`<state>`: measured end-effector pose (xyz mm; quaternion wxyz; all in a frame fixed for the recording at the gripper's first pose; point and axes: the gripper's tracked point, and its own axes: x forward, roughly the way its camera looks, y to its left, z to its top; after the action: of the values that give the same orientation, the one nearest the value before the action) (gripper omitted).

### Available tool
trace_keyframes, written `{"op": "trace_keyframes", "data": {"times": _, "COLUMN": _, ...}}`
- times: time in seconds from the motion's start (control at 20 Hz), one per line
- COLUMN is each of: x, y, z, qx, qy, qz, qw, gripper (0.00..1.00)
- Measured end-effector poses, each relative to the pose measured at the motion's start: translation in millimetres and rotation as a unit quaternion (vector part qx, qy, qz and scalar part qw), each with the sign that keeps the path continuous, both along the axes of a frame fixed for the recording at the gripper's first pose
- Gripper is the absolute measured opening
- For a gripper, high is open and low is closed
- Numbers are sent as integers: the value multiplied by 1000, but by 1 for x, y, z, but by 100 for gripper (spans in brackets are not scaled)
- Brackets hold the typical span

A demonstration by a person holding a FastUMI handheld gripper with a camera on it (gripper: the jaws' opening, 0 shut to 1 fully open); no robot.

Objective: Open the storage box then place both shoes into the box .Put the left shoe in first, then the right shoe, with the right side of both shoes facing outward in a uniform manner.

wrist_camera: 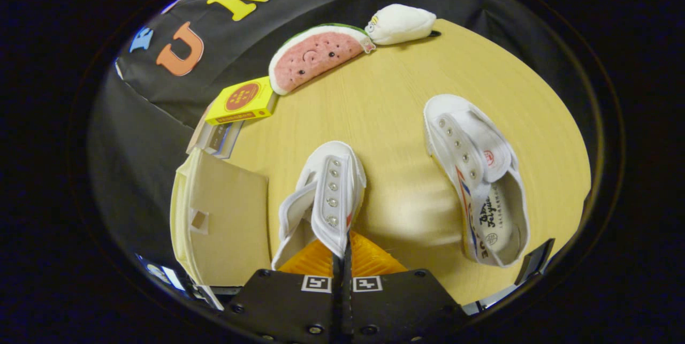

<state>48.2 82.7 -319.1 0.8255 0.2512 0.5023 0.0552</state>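
Observation:
My gripper (pixel 342 252) is shut on a white canvas shoe (pixel 332 189), pinching the edge of its eyelet flap. That shoe sits just ahead of the fingers, toe pointing away, and I cannot tell whether it rests on the table or is lifted. The second white shoe (pixel 476 178) lies on the wooden table (pixel 385 103) to the right of the fingers, its opening and printed insole facing up. The cream storage box (pixel 225 215) stands close to the left of the held shoe, with a flat panel turned toward me.
Beyond the box, a yellow carton (pixel 243 100) rests on a small stack of books (pixel 214 138). A watermelon plush (pixel 316 58) and a white plush (pixel 400 24) lie along the table's far edge. Bare tabletop lies between the two shoes.

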Motion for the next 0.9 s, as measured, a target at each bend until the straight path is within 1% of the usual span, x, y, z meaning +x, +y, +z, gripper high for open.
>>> {"op": "trace_keyframes", "data": {"times": 0.1, "x": -2, "y": 11, "z": 20, "qx": 6, "qy": -11, "qz": -1, "qw": 1000, "gripper": 0}}
{"op": "trace_keyframes", "data": {"times": 0.35, "x": -9, "y": 48, "z": 85, "qx": 29, "qy": -43, "qz": -19, "qw": 998, "gripper": 0}}
{"op": "trace_keyframes", "data": {"times": 0.6, "x": -16, "y": 102, "z": 151, "qx": 31, "qy": -87, "qz": -27, "qw": 995, "gripper": 0}}
{"op": "trace_keyframes", "data": {"times": 0.75, "x": -14, "y": 145, "z": 174, "qx": 34, "qy": -102, "qz": -29, "qw": 994, "gripper": 0}}
{"op": "trace_keyframes", "data": {"times": 0.9, "x": -11, "y": 190, "z": 181, "qx": 36, "qy": -108, "qz": -25, "qw": 993, "gripper": 0}}
